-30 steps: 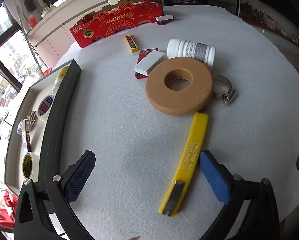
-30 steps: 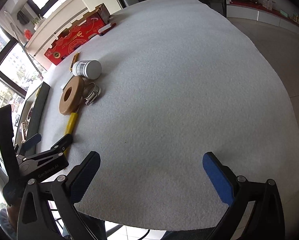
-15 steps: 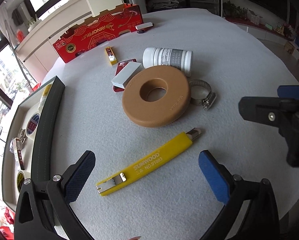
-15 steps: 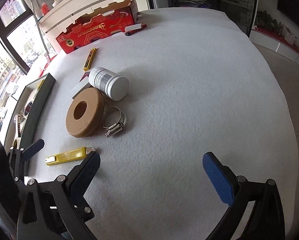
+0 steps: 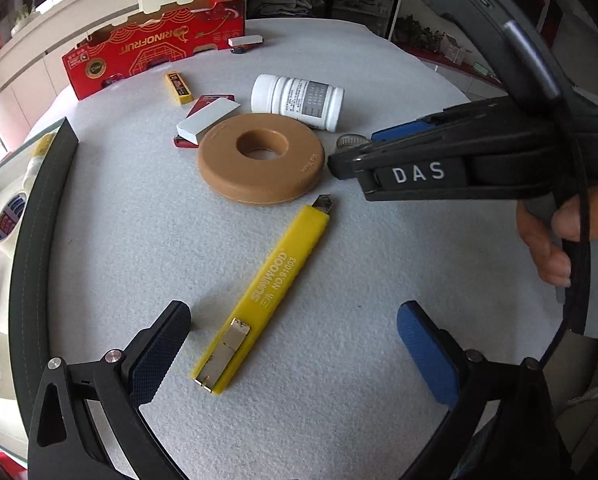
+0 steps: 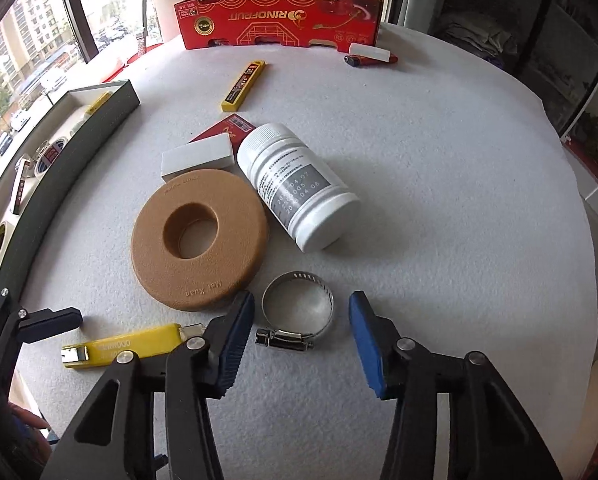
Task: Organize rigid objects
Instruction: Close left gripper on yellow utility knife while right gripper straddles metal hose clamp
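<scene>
While left gripper (image 5: 291, 344) gapes wide, gripping nothing, yellow utility knife (image 5: 267, 300) lies between its fingers, blade tip near tan foam ring (image 5: 259, 160); white bottle (image 5: 299, 100) behind ring.

Right wrist view: right gripper (image 6: 301, 336) spread apart, straddling metal hose clamp (image 6: 297, 312) without contact, clamp just beside ring (image 6: 199, 236).
</scene>
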Available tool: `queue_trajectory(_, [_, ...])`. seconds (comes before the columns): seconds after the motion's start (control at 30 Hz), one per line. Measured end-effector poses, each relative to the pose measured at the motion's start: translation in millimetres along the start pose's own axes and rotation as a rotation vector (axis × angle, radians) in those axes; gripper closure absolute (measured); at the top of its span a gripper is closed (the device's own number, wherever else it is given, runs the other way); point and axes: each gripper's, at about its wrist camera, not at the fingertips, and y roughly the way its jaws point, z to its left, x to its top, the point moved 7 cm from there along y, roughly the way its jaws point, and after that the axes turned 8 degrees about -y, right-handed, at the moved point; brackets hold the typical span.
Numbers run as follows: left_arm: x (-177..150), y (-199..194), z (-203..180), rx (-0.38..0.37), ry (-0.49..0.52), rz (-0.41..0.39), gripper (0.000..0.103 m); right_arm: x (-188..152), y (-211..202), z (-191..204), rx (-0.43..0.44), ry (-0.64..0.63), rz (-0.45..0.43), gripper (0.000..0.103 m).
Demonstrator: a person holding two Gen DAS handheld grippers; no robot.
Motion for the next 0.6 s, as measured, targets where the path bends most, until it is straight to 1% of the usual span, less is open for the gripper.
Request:
queue_trajectory(0.03, [2.5, -1.0, 3.2, 0.002, -0.022, -0.001, 0.0, -3.6, -2.0, -1.3, 0.001, 0.007, 0.003, 0.067])
queue_trajectory(0.1, [8.1, -1.7, 4.5, 0.017, -0.025, -0.007, 0.0, -16.0, -8.3, -4.4, 0.007, 0.02, 0.009, 0.067])
queue_trajectory(0.2, [14.5, 3.4, -3.9, 0.045, 0.018, -0.007, 0.0, -42.9, -20.6, -13.1, -0.002, 0.052, 0.019, 0.067])
queue_trajectory(0.27, [16.1, 12.9, -11.8, 0.063, 0.054, 0.011, 0.0, -62.7, -30.0, -20.2, -0.005, 0.085, 0.026, 0.067])
queue_trajectory(0.3, [14.8, 20.4, -14.4, 0.066, 0.063, 0.034, 0.0, -70.7, -33.7, -23.6, -0.007, 0.103, 0.029, 0.067])
queue_trajectory(0.33, [14.2, 24.0, -15.7, 0.081, 0.067, 0.033, 0.0, -79.3, -37.7, -27.6, -0.005, 0.125, 0.033, 0.067])
queue_trajectory(0.4, [7.7, 21.5, -27.2, 0.034, 0.071, 0.034, 0.0, -94.7, -45.5, -34.9, 0.001, 0.166, 0.033, 0.067])
queue_trajectory(0.47, [-1.8, 14.8, -44.2, -0.051, 0.088, 0.048, 0.0, -108.0, -51.8, -42.1, -0.002, 0.195, 0.027, 0.067])
queue_trajectory(0.5, [-6.5, 12.0, -52.3, -0.076, 0.099, 0.053, 0.0, -112.9, -54.3, -45.1, -0.009, 0.202, 0.026, 0.067])
queue_trajectory(0.53, [-9.5, 11.3, -58.0, -0.07, 0.103, 0.048, 0.0, -116.9, -56.3, -47.6, -0.017, 0.206, 0.023, 0.067])
queue_trajectory(0.6, [-9.3, 11.9, -58.8, 0.001, 0.102, 0.01, 0.0, -120.1, -58.2, -51.5, -0.028, 0.215, 0.02, 0.067])
